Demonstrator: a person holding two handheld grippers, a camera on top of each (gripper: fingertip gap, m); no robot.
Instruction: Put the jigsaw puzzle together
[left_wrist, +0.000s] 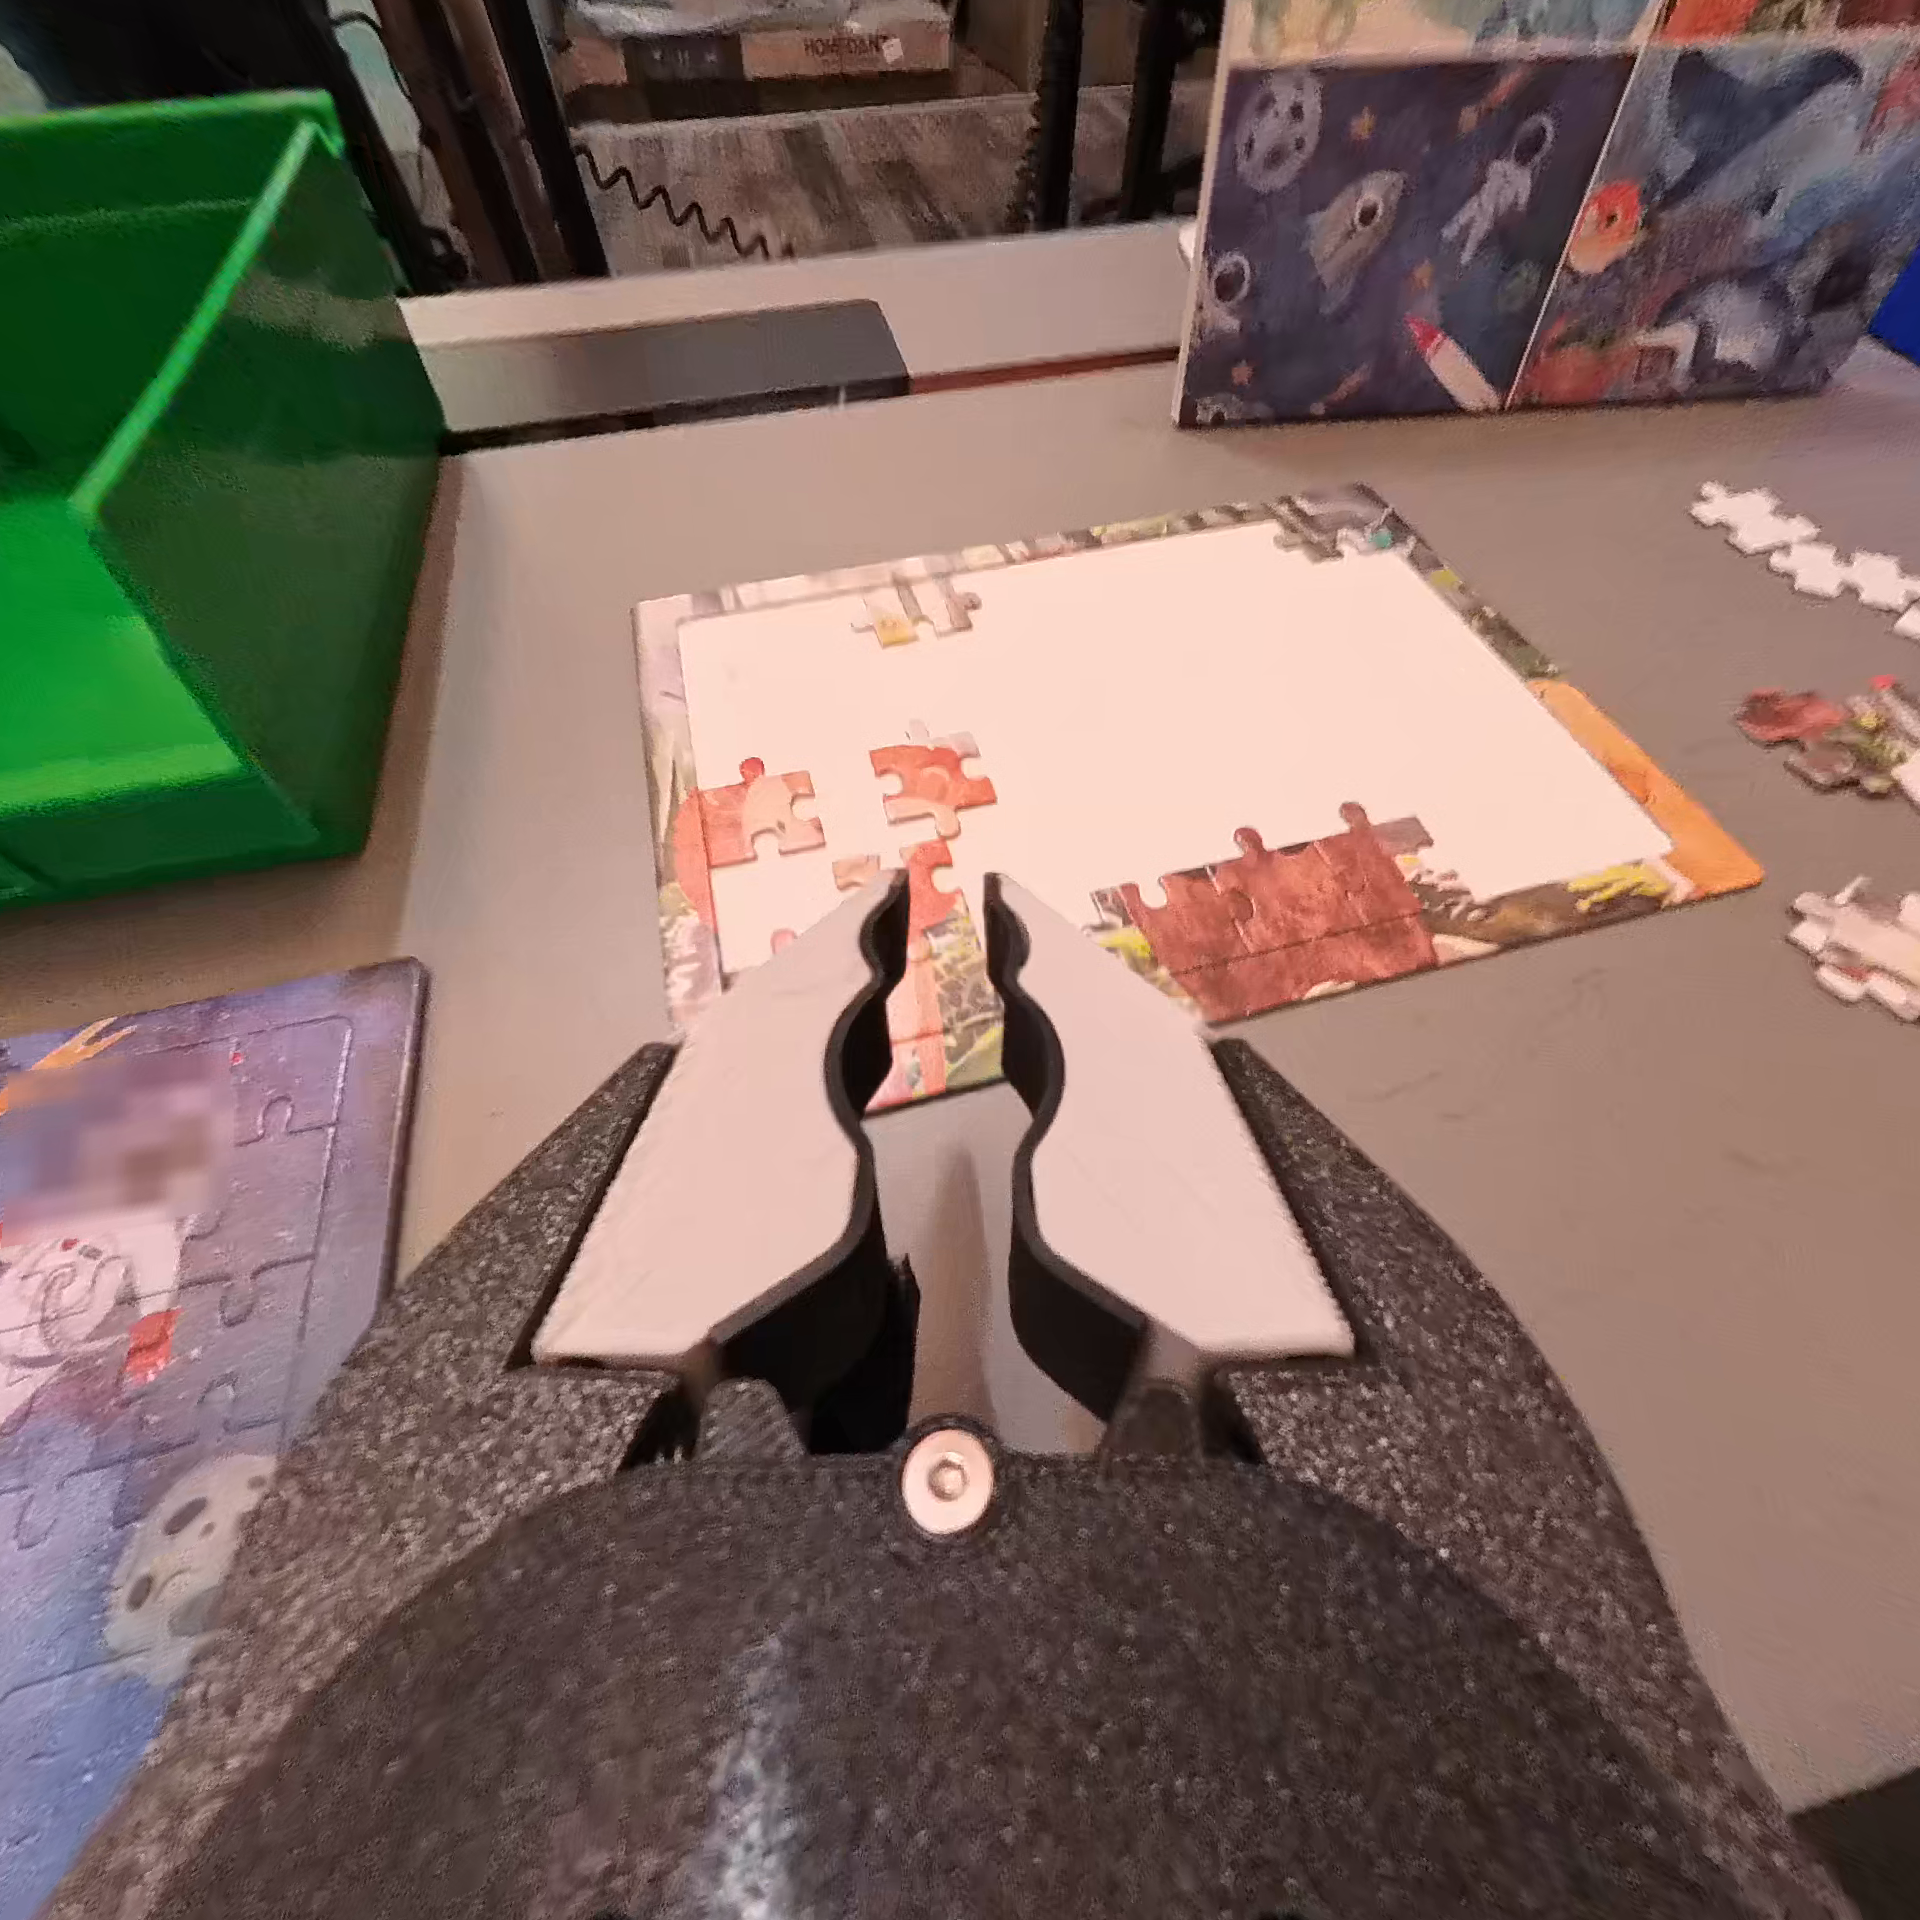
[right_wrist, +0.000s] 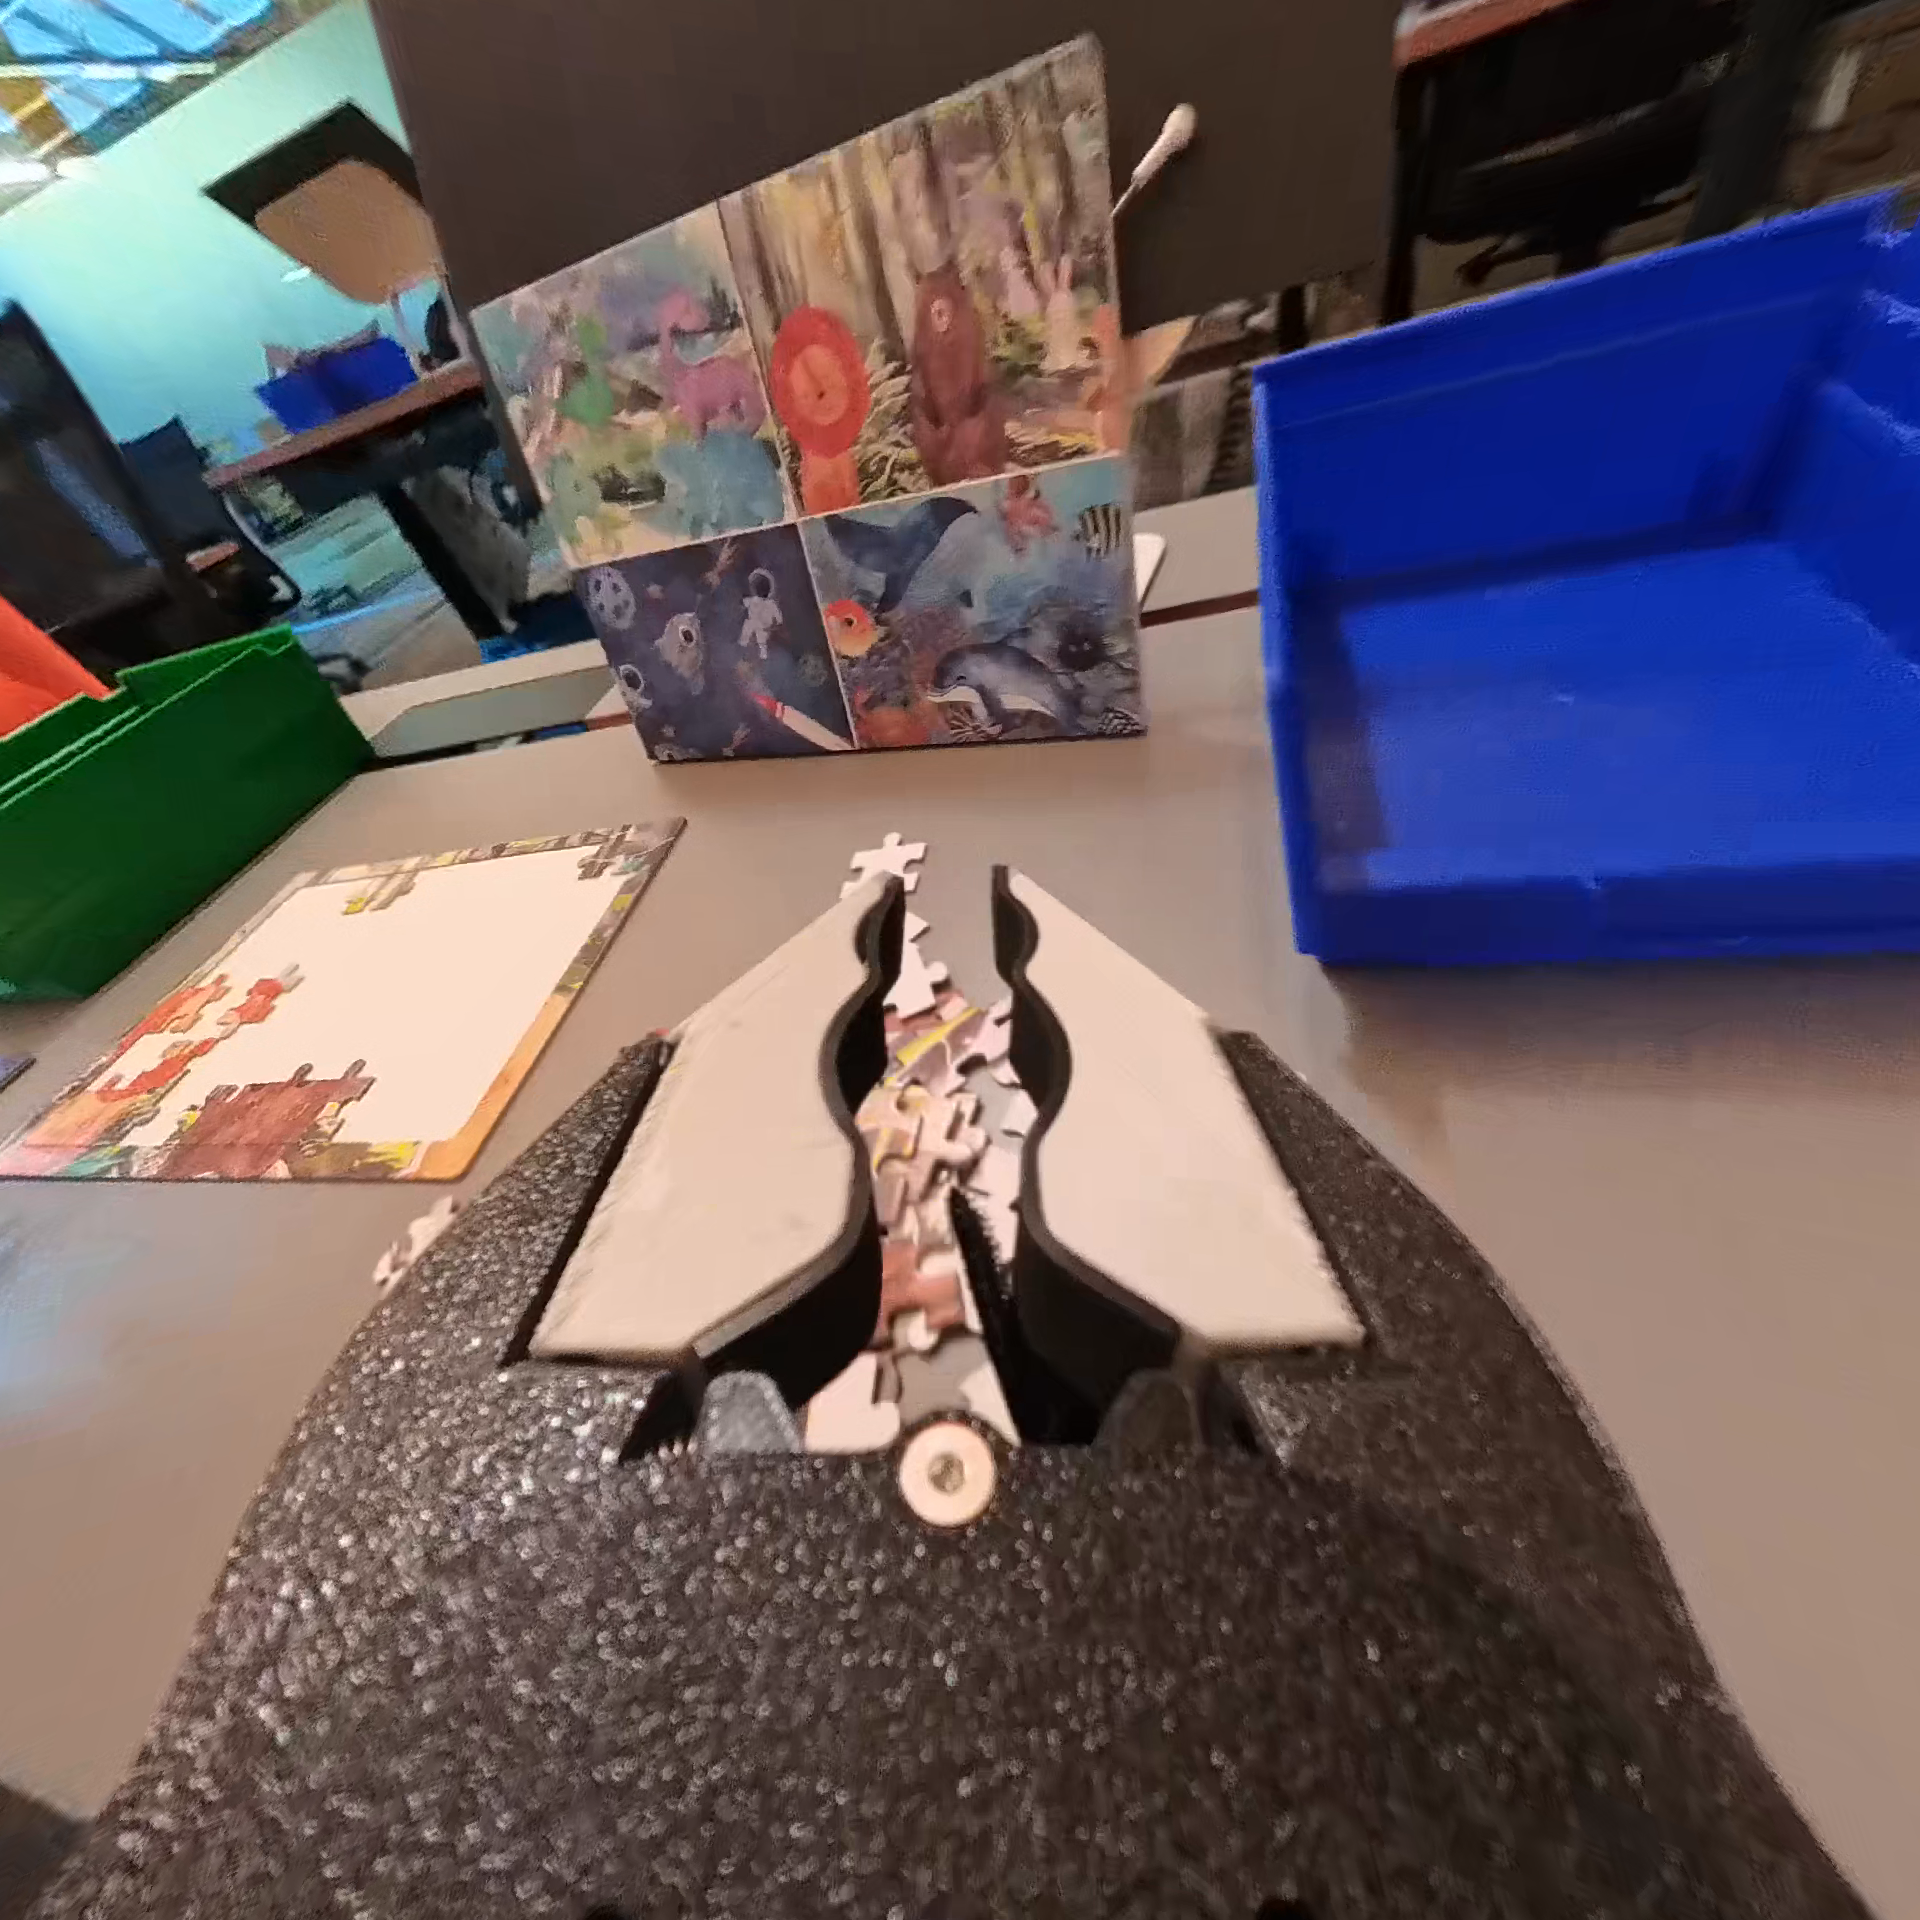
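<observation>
The left gripper (left_wrist: 945, 883) is hovering with its grey fingers slightly apart and empty over the near edge of the flat rectangular puzzle tray (left_wrist: 1652, 774), where a few orange and brick-red pieces (left_wrist: 1288, 904) are already sitting (most of its white base is showing). The right gripper (right_wrist: 945, 883) is hanging, likewise parted and holding nothing, above a loose heap of cardboard puzzle pieces (right_wrist: 925, 1122) lying on the grey table (right_wrist: 1558, 1195), beside the blue plastic bin (right_wrist: 1558, 727). A green bin (left_wrist: 208, 468) is standing left of the tray.
</observation>
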